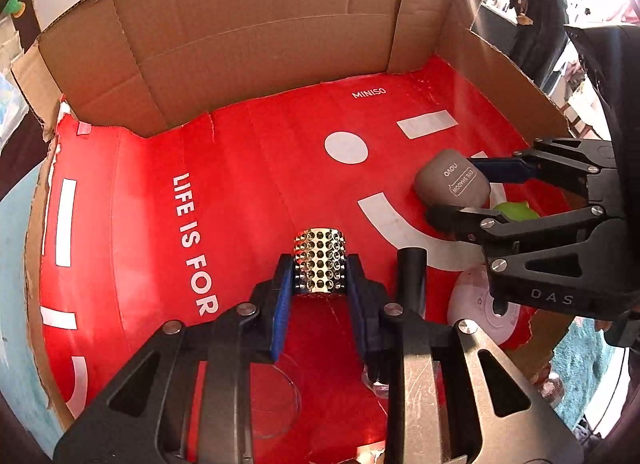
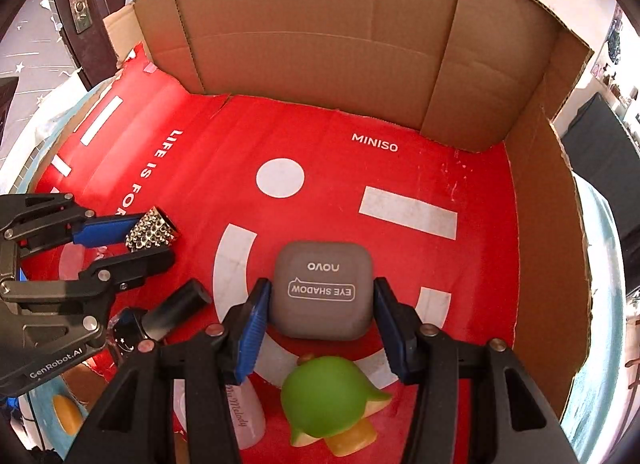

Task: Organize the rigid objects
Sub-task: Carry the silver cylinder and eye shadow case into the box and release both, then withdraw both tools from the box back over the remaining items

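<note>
Studded silver cylinder (image 1: 320,264) is clamped by the left gripper (image 1: 320,284) mid-floor of the red-lined cardboard box (image 1: 240,43); grey eye-shadow case (image 2: 322,290) is held between the right gripper (image 2: 320,320) pads, nearer the box's right wall.

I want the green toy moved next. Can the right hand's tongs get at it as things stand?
Probably not yet: the right tongs are shut on the grey eye shadow case; the green toy lies just behind them, uncovered.

Both the left gripper (image 1: 320,276) and right gripper (image 2: 320,304) are black with blue finger pads, silver screws and white lettering
</note>
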The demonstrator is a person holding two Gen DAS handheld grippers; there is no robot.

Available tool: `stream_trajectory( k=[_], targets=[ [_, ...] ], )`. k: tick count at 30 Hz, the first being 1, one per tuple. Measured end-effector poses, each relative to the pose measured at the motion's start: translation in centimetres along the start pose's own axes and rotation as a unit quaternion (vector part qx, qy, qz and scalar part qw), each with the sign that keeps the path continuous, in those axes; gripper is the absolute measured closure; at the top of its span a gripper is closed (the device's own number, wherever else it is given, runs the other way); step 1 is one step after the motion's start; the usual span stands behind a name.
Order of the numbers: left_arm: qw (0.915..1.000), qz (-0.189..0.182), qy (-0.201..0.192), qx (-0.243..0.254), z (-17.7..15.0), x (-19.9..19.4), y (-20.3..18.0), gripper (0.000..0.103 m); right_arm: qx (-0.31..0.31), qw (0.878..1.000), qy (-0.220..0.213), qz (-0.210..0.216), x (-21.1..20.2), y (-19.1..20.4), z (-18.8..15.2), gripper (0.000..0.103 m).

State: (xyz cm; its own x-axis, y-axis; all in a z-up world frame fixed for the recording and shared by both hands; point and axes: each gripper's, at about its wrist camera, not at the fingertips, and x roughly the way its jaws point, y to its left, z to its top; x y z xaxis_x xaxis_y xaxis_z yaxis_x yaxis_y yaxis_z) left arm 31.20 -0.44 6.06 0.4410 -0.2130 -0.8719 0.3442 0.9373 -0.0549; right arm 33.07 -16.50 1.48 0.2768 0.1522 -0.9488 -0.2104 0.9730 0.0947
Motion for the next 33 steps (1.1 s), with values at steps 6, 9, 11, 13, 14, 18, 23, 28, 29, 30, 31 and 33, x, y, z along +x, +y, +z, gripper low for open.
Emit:
stream_trajectory(
  k=[6, 9, 11, 13, 14, 18, 23, 28, 29, 30, 31, 33],
  targets=[
    [1.0000, -0.005, -0.001, -0.003, 0.0, -0.1, 0.1, 0.079, 0.002, 1.000, 0.001, 0.004, -0.1, -0.4, -0.2, 0.049],
    [0.9999, -0.008, 0.000, -0.007, 0.0, -0.1, 0.2, 0.079, 0.003, 1.000, 0.001, 0.004, 0.0, -0.4, -0.2, 0.049],
    [0.9999, -0.009, 0.000, -0.010, 0.0, -0.1, 0.3, 0.078, 0.002, 1.000, 0.002, 0.003, 0.0, -0.4, -0.2, 0.049],
    [0.9998, -0.014, 0.000, -0.012, 0.1, -0.2, 0.3, 0.078, 0.001, 1.000, 0.003, 0.002, 0.1, -0.4, -0.2, 0.049],
    [0.9998, -0.016, 0.000, -0.013, 0.1, -0.2, 0.3, 0.078, 0.002, 1.000, 0.003, 0.002, 0.0, -0.3, -0.2, 0.049],
    [0.9997, -0.021, 0.000, -0.016, 0.1, -0.2, 0.3, 0.075, 0.002, 1.000, 0.002, 0.003, -0.1, -0.3, -0.3, 0.049],
    [0.9995, -0.012, -0.023, -0.015, 0.1, -1.0, 0.2, 0.039, 0.006, 1.000, 0.002, 0.005, -0.1, -0.5, -0.6, 0.049],
    [0.9992, -0.019, -0.031, -0.018, 0.1, -2.0, 0.1, 0.039, 0.012, 1.000, -0.005, 0.006, -0.9, -0.8, -0.9, 0.049],
    [0.9991, -0.018, -0.033, -0.017, 0.1, -2.3, 0.0, 0.039, 0.015, 1.000, -0.008, 0.007, -1.2, -0.9, -1.0, 0.049],
    [0.9991, -0.016, -0.036, -0.015, 0.0, -2.6, -0.2, 0.039, 0.019, 1.000, -0.013, 0.009, -1.6, -1.0, -1.0, 0.049],
    [0.9990, -0.015, -0.041, -0.014, -0.1, -3.0, -0.3, 0.039, 0.021, 1.000, -0.019, 0.010, -2.2, -1.0, -1.1, 0.049],
    [0.9986, -0.015, -0.049, -0.014, -0.3, -3.8, -0.5, 0.038, 0.023, 0.999, -0.030, 0.008, -3.4, -1.1, -1.1, 0.049]
  ],
)
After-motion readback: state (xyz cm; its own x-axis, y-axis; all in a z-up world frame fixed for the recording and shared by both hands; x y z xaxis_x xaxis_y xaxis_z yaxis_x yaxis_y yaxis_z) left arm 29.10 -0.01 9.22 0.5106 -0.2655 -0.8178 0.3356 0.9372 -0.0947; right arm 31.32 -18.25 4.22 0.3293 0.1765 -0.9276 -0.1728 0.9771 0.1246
